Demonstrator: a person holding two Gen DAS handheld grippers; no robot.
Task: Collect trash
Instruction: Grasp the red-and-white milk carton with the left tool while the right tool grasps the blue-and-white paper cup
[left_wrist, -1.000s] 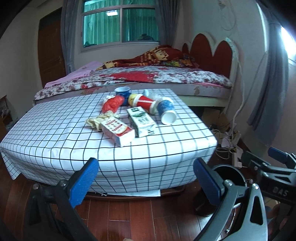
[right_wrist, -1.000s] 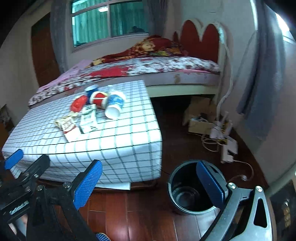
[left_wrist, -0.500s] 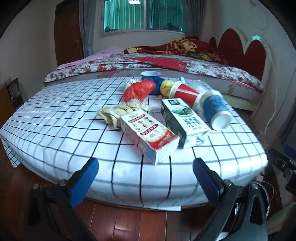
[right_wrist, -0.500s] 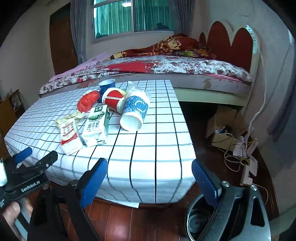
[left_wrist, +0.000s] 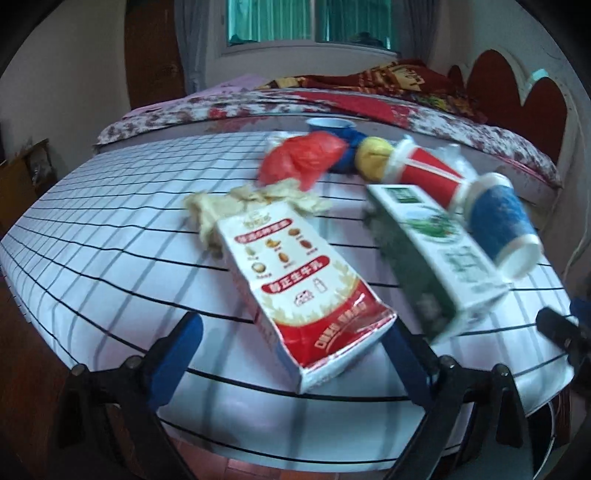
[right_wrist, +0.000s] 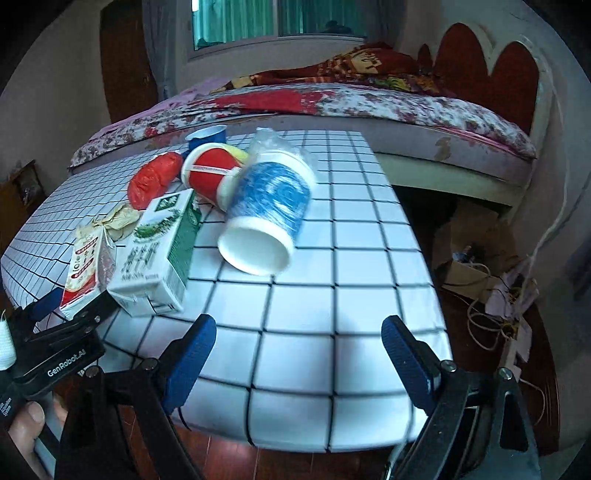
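Trash lies on a table with a white grid cloth (left_wrist: 92, 251). A red-and-white milk carton (left_wrist: 295, 280) lies nearest my left gripper (left_wrist: 291, 350), which is open with the carton's near end between its fingers. Beside it lie a green-and-white carton (left_wrist: 436, 247), a blue paper cup (left_wrist: 502, 225), a red paper cup (left_wrist: 424, 170), a red plastic bag (left_wrist: 303, 158) and crumpled yellowish paper (left_wrist: 236, 206). My right gripper (right_wrist: 299, 350) is open and empty over the table's near edge, short of the blue cup (right_wrist: 269, 210) and green carton (right_wrist: 155, 251).
A bed with a floral cover (right_wrist: 332, 103) and a red headboard (right_wrist: 487, 70) stands behind the table. Cables and a cardboard box (right_wrist: 480, 258) lie on the wooden floor at right. A small blue cup (right_wrist: 207, 136) stands at the table's far side. The left gripper shows at lower left (right_wrist: 55, 350).
Both grippers have moved forward and up to the table. The left one now straddles the red-and-white carton's end. The black bin has dropped out of the right wrist view.
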